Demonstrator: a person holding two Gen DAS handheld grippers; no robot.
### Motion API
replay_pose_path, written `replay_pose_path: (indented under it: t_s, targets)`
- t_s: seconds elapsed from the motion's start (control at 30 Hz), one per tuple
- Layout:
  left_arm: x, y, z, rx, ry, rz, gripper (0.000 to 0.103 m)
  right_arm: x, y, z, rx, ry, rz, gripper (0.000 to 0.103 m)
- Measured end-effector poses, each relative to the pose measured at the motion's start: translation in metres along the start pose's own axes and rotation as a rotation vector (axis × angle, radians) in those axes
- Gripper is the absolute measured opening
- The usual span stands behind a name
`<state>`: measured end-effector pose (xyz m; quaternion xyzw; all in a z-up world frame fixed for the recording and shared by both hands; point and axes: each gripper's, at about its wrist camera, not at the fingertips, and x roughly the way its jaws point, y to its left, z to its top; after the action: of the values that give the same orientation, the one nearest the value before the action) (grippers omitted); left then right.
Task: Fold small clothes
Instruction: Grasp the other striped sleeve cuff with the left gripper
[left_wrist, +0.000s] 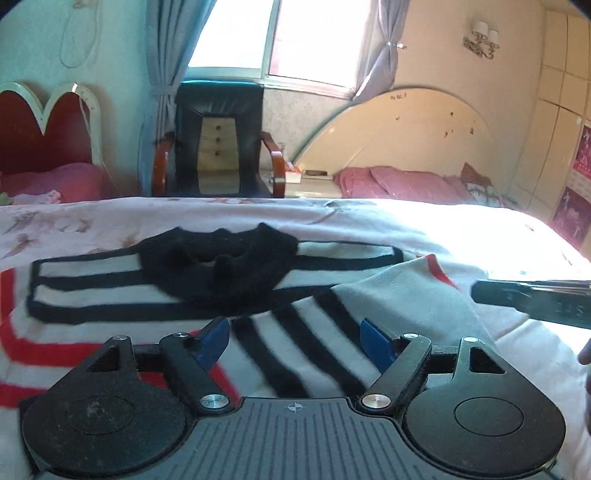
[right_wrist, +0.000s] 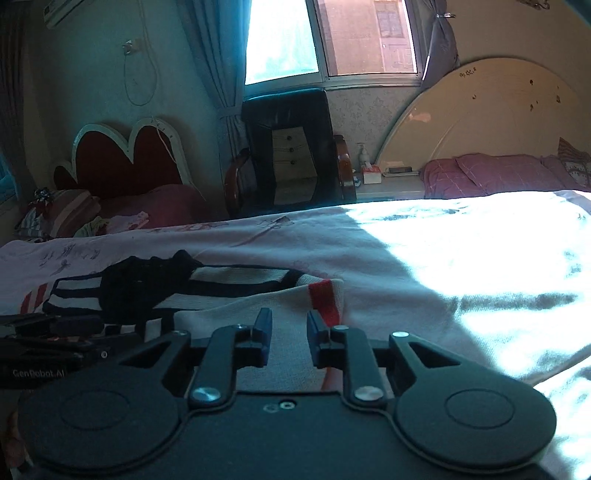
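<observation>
A small knit sweater (left_wrist: 110, 288), white with black stripes, red bands and a black collar (left_wrist: 218, 266), lies flat on the bed. One striped sleeve (left_wrist: 303, 343) is folded over its body and runs between my left gripper's fingers. My left gripper (left_wrist: 295, 341) is open just above that sleeve, its blue pads apart. In the right wrist view the sweater (right_wrist: 236, 291) lies ahead, and my right gripper (right_wrist: 290, 332) is open over its folded white part near a red band (right_wrist: 325, 299). The right gripper's body (left_wrist: 535, 299) shows at the right in the left wrist view.
The bed's pink flowered cover (right_wrist: 369, 251) spreads all around, with bright sunlight on its right side. A black armchair (left_wrist: 218, 140), a bedside table, pink pillows (left_wrist: 406, 182) and a rounded headboard stand behind. A second bed with a red heart headboard (right_wrist: 125, 162) is at the left.
</observation>
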<state>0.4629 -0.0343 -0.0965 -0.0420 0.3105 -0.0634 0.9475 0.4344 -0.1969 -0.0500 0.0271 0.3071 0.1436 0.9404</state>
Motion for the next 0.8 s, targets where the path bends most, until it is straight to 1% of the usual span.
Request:
replay_pose_path:
  t_s: [0.07,0.1,0.13,0.17,0.2,0.27,0.3,0.33,0.43,0.5,0.57,0.6,0.63,0.7,0.73,0.8]
  targets:
    - [-0.005,0.017,-0.022,-0.011,0.067,0.054,0.077,-0.017,0.015,-0.019,-0.039,0.052,0.041,0.017]
    - [-0.009,0.026,-0.033,-0.022,0.056,0.044,0.077,-0.017,0.02,-0.029,-0.058,0.099,0.039,0.015]
    - [-0.016,0.032,-0.041,-0.022,0.021,0.028,0.077,-0.016,0.025,-0.044,-0.08,0.143,0.029,0.015]
    - [-0.022,0.035,-0.043,-0.02,0.017,0.031,0.077,-0.015,0.028,-0.056,-0.095,0.155,0.026,0.015]
    - [-0.031,0.037,-0.044,-0.022,0.012,0.037,0.077,-0.018,0.03,-0.063,-0.103,0.125,0.016,0.015]
    - [-0.051,0.051,-0.048,-0.062,-0.004,0.043,0.078,-0.026,0.04,-0.06,-0.11,0.114,-0.029,0.02]
    - [-0.063,0.06,-0.053,-0.087,-0.01,0.048,0.078,-0.033,0.043,-0.057,-0.094,0.09,-0.02,0.024]
    - [-0.073,0.075,-0.059,-0.12,-0.015,0.066,0.078,-0.041,0.045,-0.054,-0.065,0.064,0.0,0.024]
    - [-0.109,0.125,-0.08,-0.218,-0.017,0.151,0.077,-0.055,0.052,-0.05,-0.031,0.053,0.016,0.024]
    - [-0.135,0.169,-0.094,-0.295,-0.026,0.225,0.077,-0.061,0.056,-0.053,-0.021,0.068,0.015,0.024]
    - [-0.157,0.221,-0.106,-0.401,-0.044,0.301,0.077,-0.063,0.063,-0.055,-0.003,0.084,0.019,0.024]
    - [-0.166,0.248,-0.113,-0.477,-0.05,0.329,0.077,-0.064,0.067,-0.057,0.006,0.09,0.021,0.024]
    - [-0.176,0.276,-0.122,-0.574,-0.064,0.35,0.077,-0.062,0.072,-0.059,0.019,0.097,0.019,0.024]
    - [-0.195,0.327,-0.14,-0.758,-0.136,0.37,0.077,-0.06,0.081,-0.062,0.042,0.105,0.02,0.024]
    - [-0.204,0.349,-0.149,-0.832,-0.176,0.38,0.077,-0.057,0.085,-0.062,0.06,0.109,0.022,0.024]
    - [-0.218,0.383,-0.162,-0.939,-0.242,0.415,0.077,-0.052,0.093,-0.061,0.125,0.116,0.032,0.024]
